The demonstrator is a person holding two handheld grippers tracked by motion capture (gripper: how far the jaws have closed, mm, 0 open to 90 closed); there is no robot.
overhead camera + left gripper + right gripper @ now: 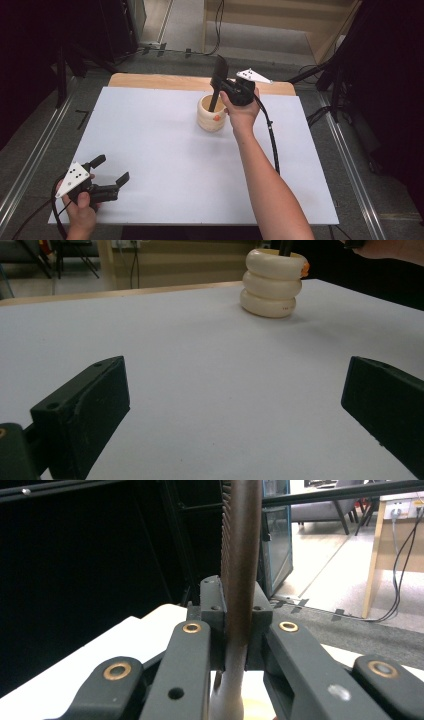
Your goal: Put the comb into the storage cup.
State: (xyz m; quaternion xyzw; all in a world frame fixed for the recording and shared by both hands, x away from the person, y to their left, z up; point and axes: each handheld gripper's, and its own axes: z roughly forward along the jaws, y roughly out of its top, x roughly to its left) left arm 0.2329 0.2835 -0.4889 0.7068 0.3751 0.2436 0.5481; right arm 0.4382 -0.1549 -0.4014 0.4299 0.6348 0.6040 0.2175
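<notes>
Two grippers are working at the white table [150, 150]: the right gripper [223, 86] is clamping a dark comb [219, 75] whose lower end is dipping into the cream ringed holder [210, 118], while the left gripper [111, 170] is resting wide open near the table's front corner.

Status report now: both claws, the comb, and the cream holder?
Right claw shut on dark comb, handle end inside cream ringed holder. Left claw open, apart, low over white table sheet. Nothing between comb and holder.

One cream ringed cup [210, 116], one dark comb [218, 80], two hand-held grippers.
</notes>
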